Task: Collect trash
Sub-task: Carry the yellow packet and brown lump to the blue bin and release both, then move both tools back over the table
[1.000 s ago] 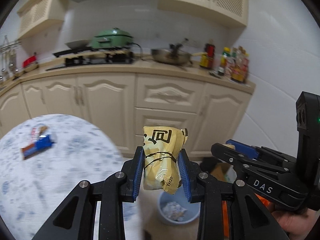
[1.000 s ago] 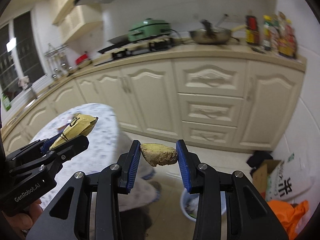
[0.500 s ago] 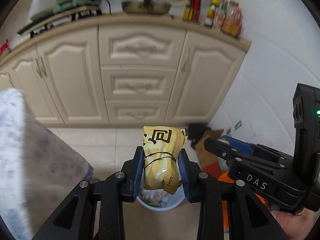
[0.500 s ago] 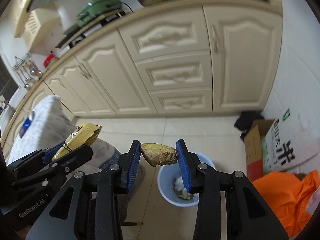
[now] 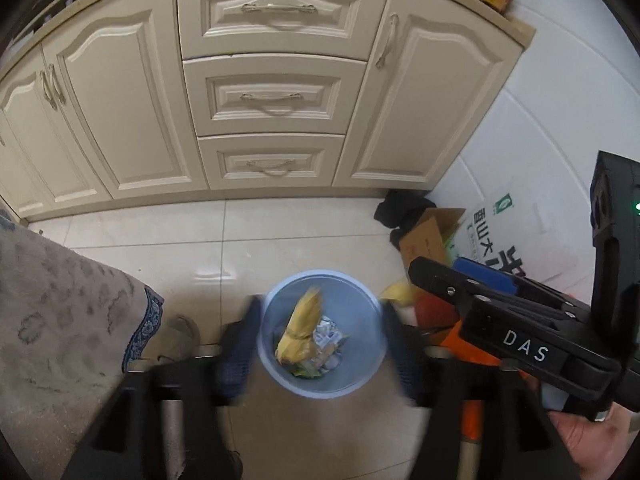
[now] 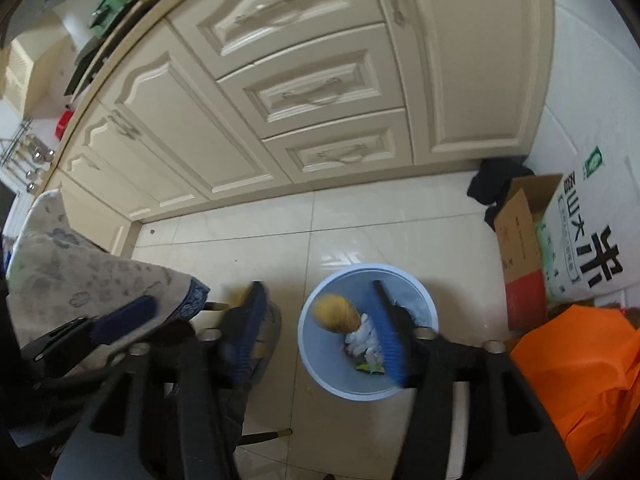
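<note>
Trash is falling from both our tools at once: the yellow snack wrapper (image 5: 301,330) is dropping inside the rim of the blue bin (image 5: 362,380), blurred and already clear of our left gripper (image 5: 320,344), whose jaws are opening wide on either side of the bin with nothing pressed between the pads. In the right wrist view the brownish crumpled piece (image 6: 335,314) is tumbling into the same bin, just inside its near-left wall, while our right gripper (image 6: 320,332) is opening too, its fingers apart from the piece. White paper scraps (image 6: 362,336) and a bit of green waste are lying at the bottom of the bin, beneath both falling items. We are judging this as the release step, with both drops looking well aimed over the bin's mouth. Beside the bin, toward the wall, a cardboard box (image 6: 520,240), a printed rice sack (image 6: 588,248) and an orange bag (image 6: 580,368) are crowding the corner; behind the bin, cream cabinets (image 5: 276,92) are running along the floor; on the bin's other side a grey patterned tablecloth (image 5: 60,312) is hanging down. Next, we are thinking, both tools need lifting away from the bin and carrying back toward the cloth-covered table to look for more litter, keeping the jaws open for the next pick.
</note>
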Motion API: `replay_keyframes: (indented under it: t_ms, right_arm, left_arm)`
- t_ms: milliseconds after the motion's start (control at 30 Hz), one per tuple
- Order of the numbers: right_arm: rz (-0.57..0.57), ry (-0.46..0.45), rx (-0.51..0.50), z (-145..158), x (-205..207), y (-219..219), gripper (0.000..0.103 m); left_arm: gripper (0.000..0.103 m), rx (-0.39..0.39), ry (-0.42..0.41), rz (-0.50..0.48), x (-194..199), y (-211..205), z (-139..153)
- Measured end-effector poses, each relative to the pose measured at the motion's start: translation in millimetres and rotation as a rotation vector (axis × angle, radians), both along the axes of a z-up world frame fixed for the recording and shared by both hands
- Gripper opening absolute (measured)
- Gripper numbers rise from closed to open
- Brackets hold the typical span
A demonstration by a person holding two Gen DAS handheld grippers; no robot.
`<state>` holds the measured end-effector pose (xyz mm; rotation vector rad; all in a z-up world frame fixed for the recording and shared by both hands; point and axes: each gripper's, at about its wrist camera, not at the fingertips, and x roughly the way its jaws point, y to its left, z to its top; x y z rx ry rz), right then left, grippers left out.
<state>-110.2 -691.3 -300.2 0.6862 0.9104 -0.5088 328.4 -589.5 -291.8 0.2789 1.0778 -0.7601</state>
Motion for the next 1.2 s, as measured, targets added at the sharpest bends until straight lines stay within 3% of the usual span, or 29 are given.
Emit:
replay_keyframes:
  t_ms: [67,133,233,433,733,1033,1200]
  right_arm:
    - [-0.022,-0.009,0.006,-0.4,-3.7,-1.5,0.073]
    - [-0.051,-0.017,0.003,1.1,-10.3,-2.7,0.089]
    - [-0.092,-0.027,-0.002,6.5,-20.1,-3.6,0.103]
    - [-0.127,-0.064,0.006,28.6,-32.9,0.7,0.103]
    - [-0.118,-0.13,-0.057,91.1,-45.0,32.3,0.103]
    - [-0.035,-0.209,-0.163,167.2,-37.3,95.3,0.103]
    - [0.04,-0.254,-0.209,202.4,-23.4,143.2,0.103]
  left_arm:
    - [0.079,-0.004,-0.027,0.014,-0.5,-0.5,2.9]
    - [0.089,0.004,-0.038,0.035,1.9,-3.8,4.1]
    - [0.094,0.013,-0.066,0.053,-1.4,-2.2,10.0]
    - [0.096,0.011,-0.113,0.054,-25.7,3.0,31.3]
    - [0.101,-0.086,-0.185,0.055,-94.8,76.9,96.3]
    - [0.102,-0.216,-0.284,0.11,-149.6,201.8,176.7]
    - [0.102,-0.266,-0.342,0.172,-180.0,273.3,207.0]
